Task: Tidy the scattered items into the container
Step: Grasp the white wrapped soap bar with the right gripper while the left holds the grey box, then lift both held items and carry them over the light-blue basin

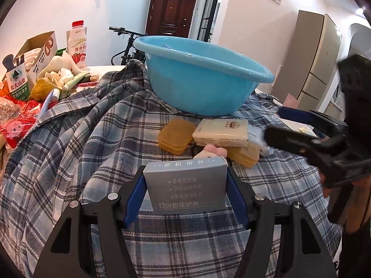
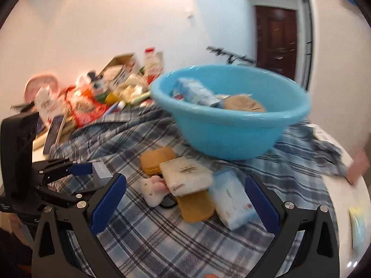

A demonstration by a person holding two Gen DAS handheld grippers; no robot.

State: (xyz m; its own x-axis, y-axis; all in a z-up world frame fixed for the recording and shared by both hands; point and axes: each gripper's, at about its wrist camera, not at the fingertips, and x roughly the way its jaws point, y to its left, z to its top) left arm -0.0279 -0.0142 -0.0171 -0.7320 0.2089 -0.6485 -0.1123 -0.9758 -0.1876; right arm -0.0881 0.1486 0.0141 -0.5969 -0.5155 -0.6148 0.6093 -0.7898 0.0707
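A blue plastic basin [image 1: 199, 74] stands on a plaid cloth [image 1: 76, 153]; in the right wrist view the basin [image 2: 231, 125] holds a blue packet and a round tan item. My left gripper [image 1: 185, 185] is shut on a grey box [image 1: 185, 183], held above the cloth in front of the basin. The grey box also shows at the left of the right wrist view [image 2: 100, 173]. My right gripper [image 2: 185, 197] is open and empty above a cream soap bar [image 2: 185, 176], amber cases [image 2: 156, 159], a white-blue tissue pack [image 2: 231, 201] and a small pink-white item [image 2: 154, 191].
A clutter of bottles, cartons and red packets [image 1: 34, 76] fills the table's left side. A bicycle [image 1: 127, 46] and a brown door [image 1: 170, 11] stand behind. A fridge [image 1: 317, 60] is at the right. The table's white edge [image 2: 347, 203] shows at the right.
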